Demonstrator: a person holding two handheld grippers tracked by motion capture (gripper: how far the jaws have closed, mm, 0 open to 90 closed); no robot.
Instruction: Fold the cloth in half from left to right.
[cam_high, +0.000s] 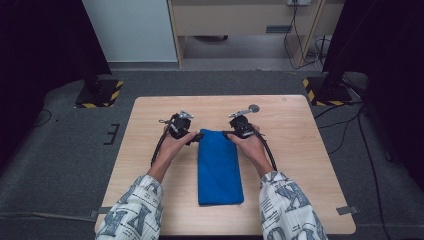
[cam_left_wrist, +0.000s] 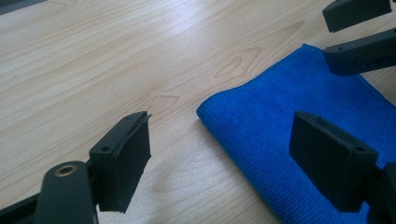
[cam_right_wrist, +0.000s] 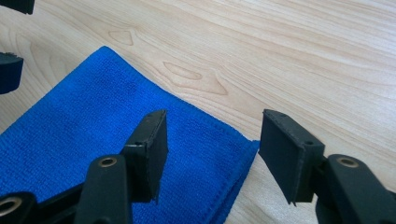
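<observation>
I see a folded blue cloth (cam_high: 219, 167) lying flat near the middle of the desk (cam_high: 300, 150), its long side running from 12 to 6 o'clock in the high view. My left hand-held gripper (cam_high: 196, 137) sits at the cloth's far left corner, about 11 o'clock from the cloth's middle, and my right hand-held gripper (cam_high: 227, 133) sits at the far right corner, about 1 o'clock. In the left gripper view, the left hand-held gripper (cam_left_wrist: 219, 154) has its jaws apart and straddles the cloth's (cam_left_wrist: 299, 135) corner: one jaw stands over bare desk (cam_left_wrist: 93, 60) at 8 o'clock, the other over the cloth at 4 o'clock, and neither pad presses on the fabric. The other gripper's jaws show at 2 o'clock there. In the right gripper view, the right hand-held gripper (cam_right_wrist: 212, 154) also stands apart across the cloth's (cam_right_wrist: 93, 126) corner, one jaw above the fabric at 7 o'clock, the other above bare wood (cam_right_wrist: 303, 56) at 4 o'clock, with the corner between them and not pinched. Both forearms wear patterned sleeves (cam_high: 135, 210) coming in from 6 o'clock.
</observation>
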